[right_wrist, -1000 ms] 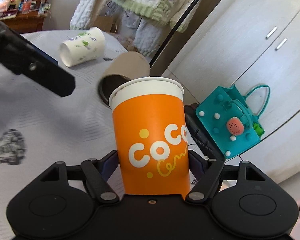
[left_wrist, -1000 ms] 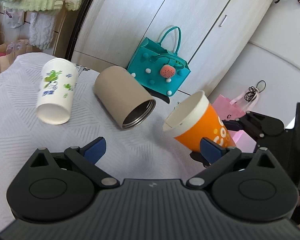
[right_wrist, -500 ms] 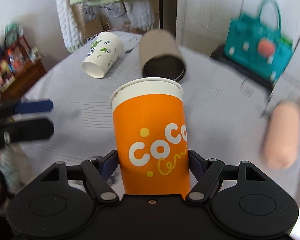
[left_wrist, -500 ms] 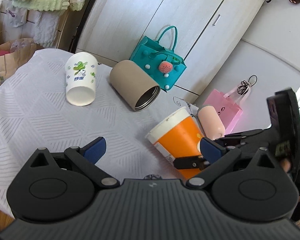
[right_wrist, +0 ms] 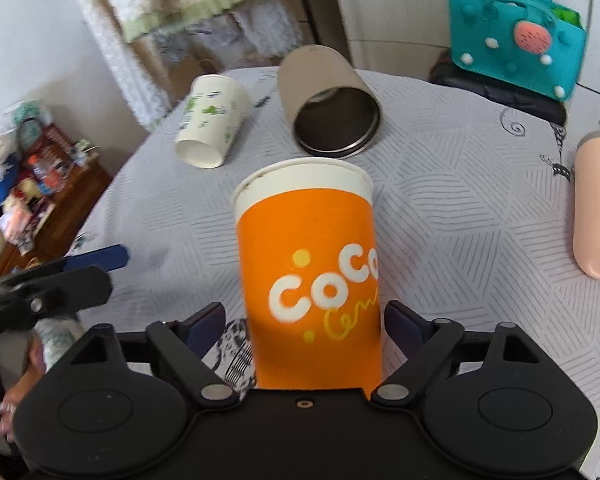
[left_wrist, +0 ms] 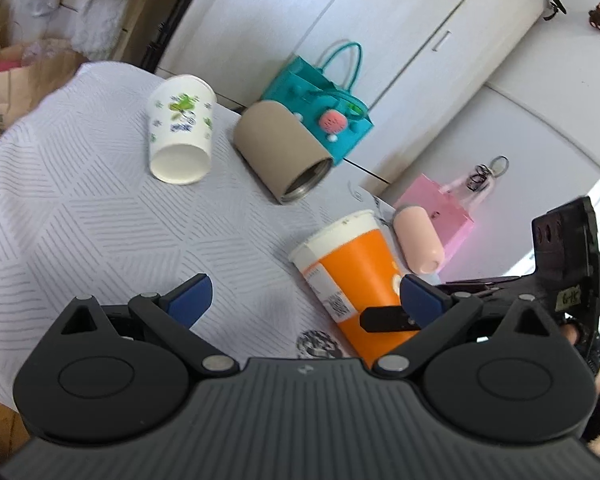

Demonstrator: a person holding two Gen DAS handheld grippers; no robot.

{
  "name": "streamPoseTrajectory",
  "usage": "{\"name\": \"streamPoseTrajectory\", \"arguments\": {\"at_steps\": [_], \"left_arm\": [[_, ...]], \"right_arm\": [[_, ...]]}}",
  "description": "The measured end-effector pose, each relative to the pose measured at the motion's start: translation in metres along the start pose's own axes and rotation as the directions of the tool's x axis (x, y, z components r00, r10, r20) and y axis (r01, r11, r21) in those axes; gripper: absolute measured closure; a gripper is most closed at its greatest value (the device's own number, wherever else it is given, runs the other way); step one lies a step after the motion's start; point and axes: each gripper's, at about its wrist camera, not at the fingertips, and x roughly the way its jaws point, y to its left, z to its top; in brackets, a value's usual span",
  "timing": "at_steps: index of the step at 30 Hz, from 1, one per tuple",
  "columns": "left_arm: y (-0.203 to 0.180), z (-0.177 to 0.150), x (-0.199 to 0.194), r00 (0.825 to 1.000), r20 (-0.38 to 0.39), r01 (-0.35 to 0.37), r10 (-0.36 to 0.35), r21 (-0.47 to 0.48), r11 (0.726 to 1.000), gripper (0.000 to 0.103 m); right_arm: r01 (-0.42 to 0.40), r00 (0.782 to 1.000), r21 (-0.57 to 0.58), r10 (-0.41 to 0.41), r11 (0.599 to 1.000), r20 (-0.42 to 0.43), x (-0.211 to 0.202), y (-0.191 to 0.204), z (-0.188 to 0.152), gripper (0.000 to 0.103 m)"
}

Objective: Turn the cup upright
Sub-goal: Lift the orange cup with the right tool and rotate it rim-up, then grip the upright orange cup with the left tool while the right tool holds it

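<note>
Between the right gripper's fingers stands the orange cup, clamped near its base; left gripper spread apart.

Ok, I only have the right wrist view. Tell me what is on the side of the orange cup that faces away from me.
Observer: In the left wrist view the orange cup has a white printed label with a square code running down that side.
Operator: Report what the left gripper holds.
Observer: Nothing. The left gripper has its fingers spread wide, with only tablecloth between them.
Operator: Name what lies beyond the pink bottle.
Observer: A pink bag stands past the table's edge, right behind the pink bottle.
</note>
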Motion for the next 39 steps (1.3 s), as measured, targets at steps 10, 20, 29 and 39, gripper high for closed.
{"name": "streamPoseTrajectory", "arguments": {"at_steps": [10, 20, 29, 39], "left_arm": [[-0.019, -0.013, 0.027, 0.994, -0.072, 0.085, -0.087, -0.034, 0.996, 0.002], [-0.034, -0.016, 0.063, 0.993, -0.073, 0.087, -0.095, -0.100, 0.991, 0.019], [-0.028, -0.017, 0.072, 0.995, -0.064, 0.068, -0.074, -0.084, 0.994, 0.035], [-0.009, -0.020, 0.077, 0.989, -0.055, 0.124, -0.134, -0.161, 0.979, 0.032]], "right_arm": [[-0.026, 0.999, -0.128, 0.031, 0.991, 0.038, -0.023, 0.003, -0.026, 0.012], [0.031, 0.995, -0.196, -0.012, 0.980, 0.101, -0.028, 0.005, -0.036, 0.012], [0.002, 0.997, -0.117, 0.008, 0.993, 0.083, -0.014, -0.007, -0.021, 0.012], [-0.028, 0.997, -0.036, 0.030, 0.999, 0.077, -0.002, -0.011, -0.017, 0.027]]}}
